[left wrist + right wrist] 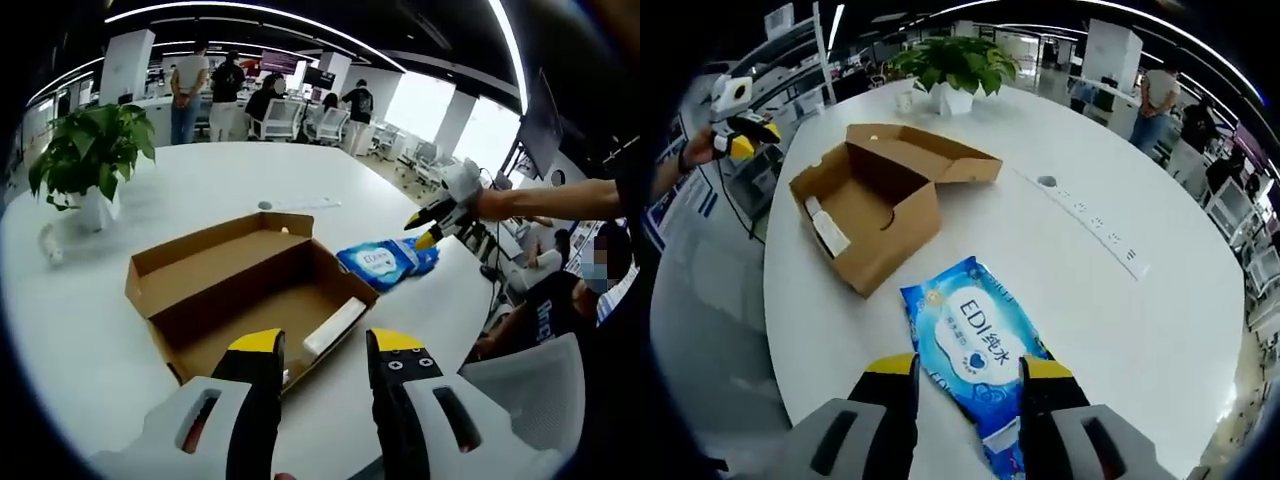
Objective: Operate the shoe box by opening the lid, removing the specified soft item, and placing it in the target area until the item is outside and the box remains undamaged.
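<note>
The big white round surface (1120, 330) carries all the things. On it sits the brown cardboard shoe box (250, 290), lid open and folded back flat; inside, along one wall, lies a white paper-like piece (335, 327). A potted green plant (92, 160) in a white pot stands at the far side of the surface, well apart from the box.

The soft item, a blue wipes pack (975, 350), lies flat on the surface outside the box, just beside it. Its label reads "EDI" w/ Chinese characters; smaller print is too small to read.

In the right gripper view the right hand-held gripper (970, 375) is directly above the pack, jaws apart, one at each side of the pack; I cannot tell if they touch it. The left hand-held gripper (325, 345) has jaws apart too, at the near edge of the box, holding nothing.
</note>
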The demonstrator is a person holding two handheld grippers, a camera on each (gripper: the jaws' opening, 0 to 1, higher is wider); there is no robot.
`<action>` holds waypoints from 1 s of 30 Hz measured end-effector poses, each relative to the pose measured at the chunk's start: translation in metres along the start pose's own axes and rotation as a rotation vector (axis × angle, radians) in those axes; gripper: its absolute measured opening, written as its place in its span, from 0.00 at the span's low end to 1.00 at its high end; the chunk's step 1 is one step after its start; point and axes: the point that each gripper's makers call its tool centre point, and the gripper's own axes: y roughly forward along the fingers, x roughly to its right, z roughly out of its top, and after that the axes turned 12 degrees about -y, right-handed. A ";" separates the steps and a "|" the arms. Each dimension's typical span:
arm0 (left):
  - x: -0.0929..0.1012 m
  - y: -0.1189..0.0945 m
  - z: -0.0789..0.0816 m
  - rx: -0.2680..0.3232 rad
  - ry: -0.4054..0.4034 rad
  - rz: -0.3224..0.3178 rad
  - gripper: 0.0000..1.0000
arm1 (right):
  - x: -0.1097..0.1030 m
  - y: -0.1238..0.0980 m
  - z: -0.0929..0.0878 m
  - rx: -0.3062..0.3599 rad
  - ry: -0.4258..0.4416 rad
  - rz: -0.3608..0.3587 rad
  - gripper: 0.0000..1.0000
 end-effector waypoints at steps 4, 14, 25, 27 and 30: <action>-0.008 -0.006 -0.001 0.005 -0.008 0.003 0.33 | -0.022 0.013 0.030 0.091 0.052 0.018 0.38; -0.022 -0.022 -0.002 0.024 -0.026 0.013 0.34 | -0.064 0.037 0.095 0.250 0.137 0.045 0.38; -0.055 -0.034 -0.008 0.033 -0.020 0.054 0.38 | -0.106 0.058 0.142 0.282 0.083 0.101 0.42; -0.058 -0.037 -0.008 0.035 -0.009 0.051 0.39 | -0.114 0.062 0.146 0.269 0.047 0.124 0.42; -0.061 -0.041 -0.010 0.036 0.000 0.044 0.42 | -0.119 0.069 0.147 0.235 -0.005 0.135 0.43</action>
